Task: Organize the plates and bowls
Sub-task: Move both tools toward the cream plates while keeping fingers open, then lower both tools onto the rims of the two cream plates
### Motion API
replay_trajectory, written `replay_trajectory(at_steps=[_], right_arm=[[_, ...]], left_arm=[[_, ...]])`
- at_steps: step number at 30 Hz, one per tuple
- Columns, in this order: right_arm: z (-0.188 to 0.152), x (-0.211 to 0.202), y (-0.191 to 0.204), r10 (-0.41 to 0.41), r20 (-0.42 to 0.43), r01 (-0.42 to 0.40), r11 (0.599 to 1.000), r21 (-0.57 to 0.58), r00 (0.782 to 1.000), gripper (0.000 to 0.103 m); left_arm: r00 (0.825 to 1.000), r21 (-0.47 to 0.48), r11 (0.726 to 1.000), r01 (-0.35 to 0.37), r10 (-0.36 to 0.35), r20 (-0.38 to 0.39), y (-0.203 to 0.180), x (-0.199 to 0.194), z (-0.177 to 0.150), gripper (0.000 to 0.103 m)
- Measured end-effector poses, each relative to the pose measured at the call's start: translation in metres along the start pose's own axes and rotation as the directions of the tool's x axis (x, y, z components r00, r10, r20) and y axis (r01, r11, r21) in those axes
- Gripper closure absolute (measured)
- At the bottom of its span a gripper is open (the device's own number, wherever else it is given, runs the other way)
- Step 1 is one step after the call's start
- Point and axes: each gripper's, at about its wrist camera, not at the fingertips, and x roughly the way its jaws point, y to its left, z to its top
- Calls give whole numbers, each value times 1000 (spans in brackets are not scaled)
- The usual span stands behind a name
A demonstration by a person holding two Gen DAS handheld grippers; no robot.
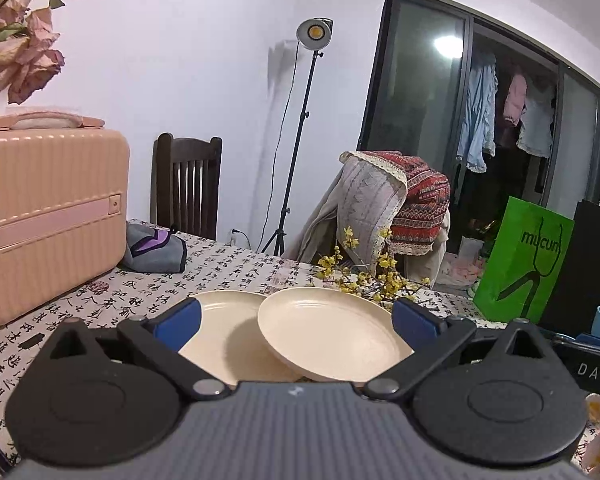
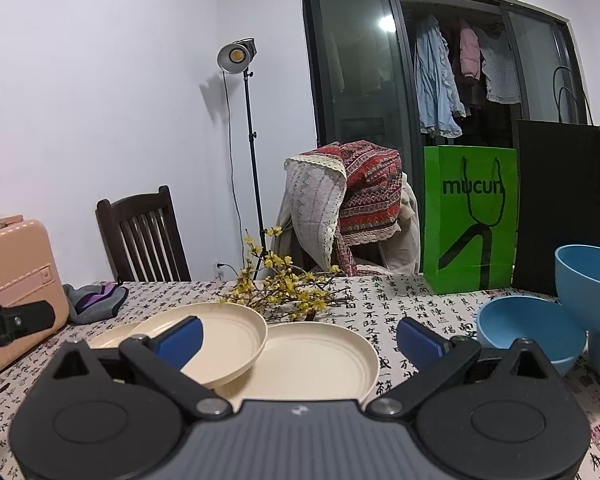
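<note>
Right wrist: cream plates (image 2: pixel 316 356) overlap (one tilted), blue bowls (image 2: pixel 532 332) beside; both tools spread wide.

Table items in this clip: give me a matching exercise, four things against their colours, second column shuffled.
Things:
1. plates
2. bowls
3. shopping bag
4. small suitcase

Colours:
A. green
B. pink
C. cream
D. blue

Pairs: 1-C, 2-D, 3-A, 4-B
</note>
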Motion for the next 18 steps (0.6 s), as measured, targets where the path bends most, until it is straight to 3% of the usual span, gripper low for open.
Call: replay_trajectory(at_steps=[18], right_arm=[[8, 46, 12, 15, -27, -15, 1000, -8, 1000, 0]], left_arm=[[997, -5, 999, -41, 41, -61, 12, 51, 11, 0]])
